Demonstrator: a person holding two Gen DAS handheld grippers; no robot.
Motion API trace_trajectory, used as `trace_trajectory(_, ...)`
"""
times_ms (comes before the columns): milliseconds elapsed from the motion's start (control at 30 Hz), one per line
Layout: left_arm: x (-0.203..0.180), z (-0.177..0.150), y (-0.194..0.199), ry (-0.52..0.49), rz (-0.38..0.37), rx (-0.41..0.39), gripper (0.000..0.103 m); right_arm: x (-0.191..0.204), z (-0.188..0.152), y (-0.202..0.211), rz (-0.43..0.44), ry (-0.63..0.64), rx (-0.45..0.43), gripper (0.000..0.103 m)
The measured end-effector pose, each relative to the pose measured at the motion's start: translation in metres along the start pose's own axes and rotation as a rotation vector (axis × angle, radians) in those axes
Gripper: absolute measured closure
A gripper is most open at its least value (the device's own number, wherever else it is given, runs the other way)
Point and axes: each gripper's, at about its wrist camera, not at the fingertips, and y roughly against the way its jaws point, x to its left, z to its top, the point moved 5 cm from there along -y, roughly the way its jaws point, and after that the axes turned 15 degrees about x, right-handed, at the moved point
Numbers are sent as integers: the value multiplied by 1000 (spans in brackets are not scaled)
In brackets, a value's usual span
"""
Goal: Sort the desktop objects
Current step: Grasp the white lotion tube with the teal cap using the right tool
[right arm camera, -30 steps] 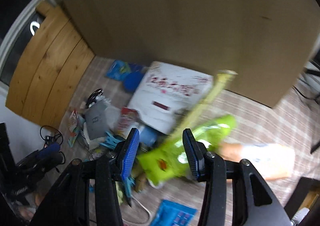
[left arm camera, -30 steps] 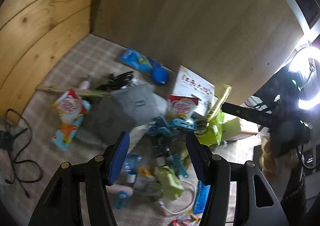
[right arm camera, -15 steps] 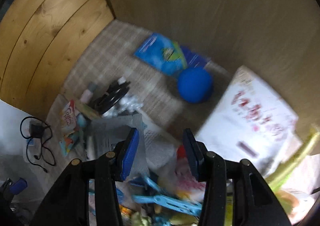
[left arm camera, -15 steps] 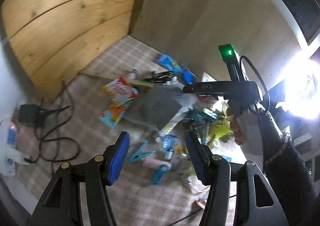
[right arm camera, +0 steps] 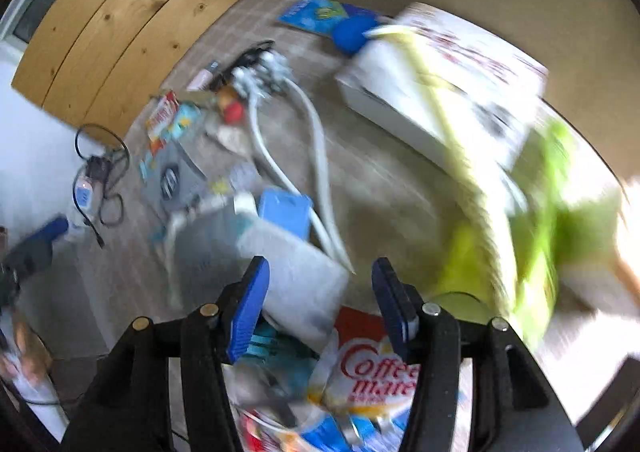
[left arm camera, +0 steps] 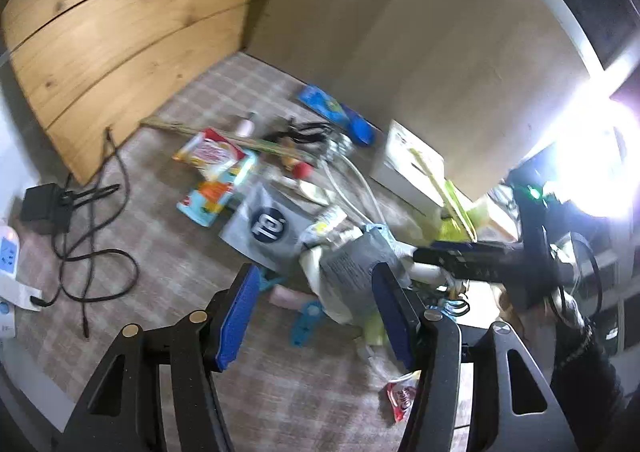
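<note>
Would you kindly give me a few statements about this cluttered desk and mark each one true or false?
1. A blue ball lies near the white box. True.
2. The left tongs are shut on a clothespin. False: they stand open, gripping nothing.
3. A Coffee mate packet lies below the right tongs. True.
4. The right tongs are clamped on the packet. False: their jaws are opening, and the pads press on nothing.
5. The grey pouch bears a round dark logo. True.

Two Coffee-mate sachets (right arm camera: 376,376), perhaps three
</note>
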Motion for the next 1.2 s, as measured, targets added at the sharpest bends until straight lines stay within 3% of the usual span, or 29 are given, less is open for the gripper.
trace_trajectory(100,-18,-4,-11,-36,-3,22,47,-18,-38,-3,-69,-23,18,51)
trace_trajectory(200,-35,-10,-23,-67,-16,50,47,-32,-77,-14,-74,-38,60,51)
trace_trajectory(333,-58,-17,-43,-113,-21,86,47,-49,-113,-28,-125,-54,124,54)
trace_trajectory(400,-68,-19,-53,-131,-20,101,47,-56,-121,-21,-114,-75,106,57)
trace_trajectory(533,-90,-19,-73,-154,-36,132,47,-56,-112,20,-13,-108,-37,57)
trace_trajectory(667,-109,-16,-92,-181,-61,156,47,-49,-85,42,31,-105,-112,57)
trace_trajectory(833,-121,-9,-111,-189,-62,181,47,-50,-50,27,101,-118,-55,69)
trace_trajectory(1033,-124,-3,-125,-187,-66,202,47,-68,-21,9,-5,-187,-50,69)
trace_trajectory(1200,-125,-1,-132,-193,-70,216,47,-65,-27,20,148,-183,-51,69)
